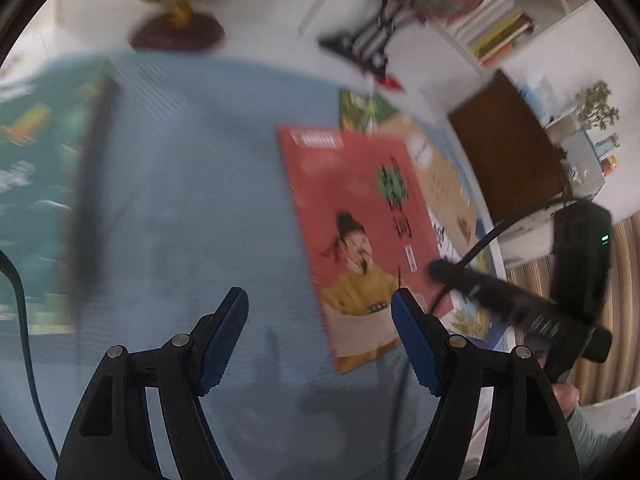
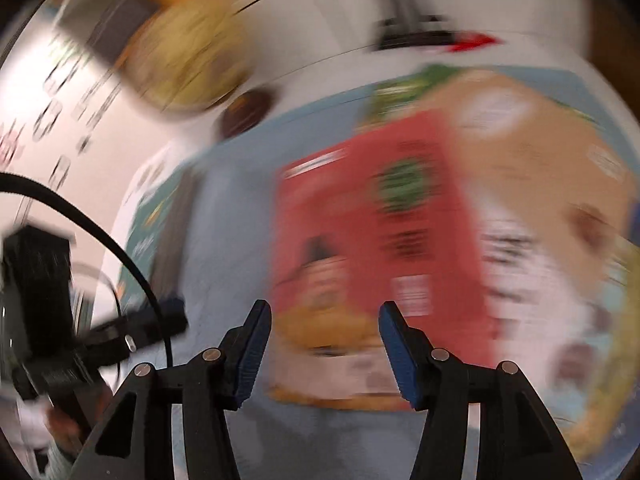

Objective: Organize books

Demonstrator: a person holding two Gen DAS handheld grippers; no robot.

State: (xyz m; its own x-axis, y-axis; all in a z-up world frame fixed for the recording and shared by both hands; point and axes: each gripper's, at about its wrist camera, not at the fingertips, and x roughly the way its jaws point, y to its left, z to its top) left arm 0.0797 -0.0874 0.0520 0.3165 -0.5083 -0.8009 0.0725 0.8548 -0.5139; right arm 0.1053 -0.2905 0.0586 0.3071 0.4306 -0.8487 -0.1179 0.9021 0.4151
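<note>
A red book (image 1: 360, 220) with a robed figure on its cover lies flat on the blue mat (image 1: 192, 160). It rests on a tan book (image 1: 440, 160), and a green book (image 1: 360, 108) peeks out behind them. A large teal book (image 1: 36, 200) lies at the mat's left side. My left gripper (image 1: 320, 298) hangs open over the mat, its right finger above the red book's lower edge. The right wrist view is heavily blurred. There my right gripper (image 2: 324, 309) stands open above the red book (image 2: 360, 220), with nothing between its pads.
A yellow globe (image 1: 176, 20) on a dark base stands behind the mat. Right of it is a red and black model (image 1: 380, 32). Shelved books (image 1: 500, 28) fill the back right, and a brown panel (image 1: 508, 148) sits beside the table.
</note>
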